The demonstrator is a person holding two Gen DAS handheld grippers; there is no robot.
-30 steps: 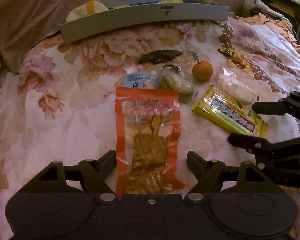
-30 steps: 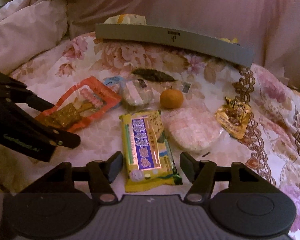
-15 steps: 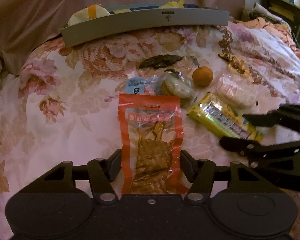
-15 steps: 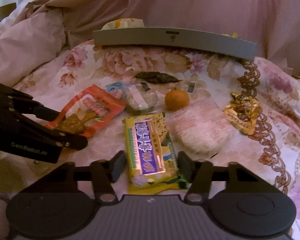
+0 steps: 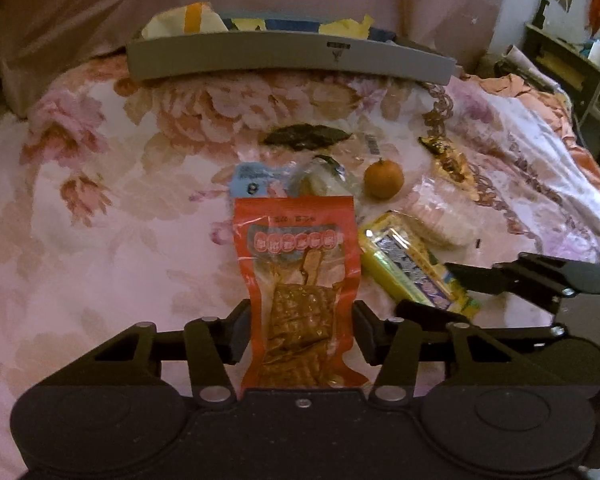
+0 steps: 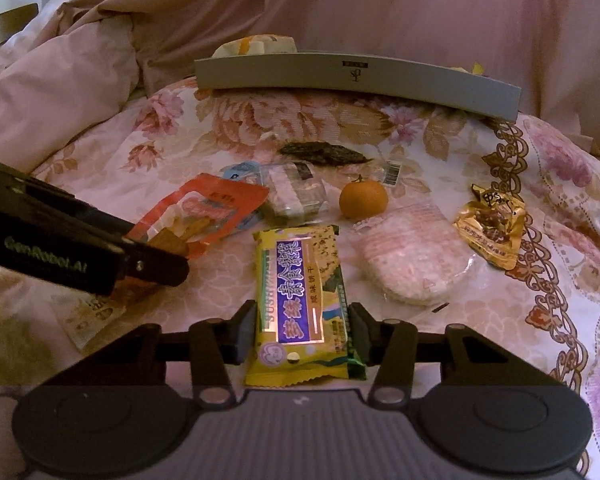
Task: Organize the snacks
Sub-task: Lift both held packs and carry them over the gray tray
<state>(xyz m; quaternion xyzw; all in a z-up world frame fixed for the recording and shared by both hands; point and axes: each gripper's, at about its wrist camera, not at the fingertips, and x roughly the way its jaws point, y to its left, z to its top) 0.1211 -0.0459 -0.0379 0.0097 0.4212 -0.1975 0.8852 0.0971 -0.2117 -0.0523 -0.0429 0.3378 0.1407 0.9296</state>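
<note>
The left gripper (image 5: 300, 330) clamps the orange snack pouch (image 5: 298, 276) and the right gripper (image 6: 302, 334) clamps the yellow cracker packet (image 6: 300, 304) — both low on a floral bedspread (image 6: 540, 168). A grey tray (image 6: 356, 80) sits beyond, pink bedding behind. The packet reads "SUSHI" — the left gripper's side, "GenRobot.AI".

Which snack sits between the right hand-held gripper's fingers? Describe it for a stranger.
On the floral bedspread, before the grey tray, snacks lie scattered. Nearest the right hand-held gripper lies the yellow cracker packet, the only one with a blue band.
</note>
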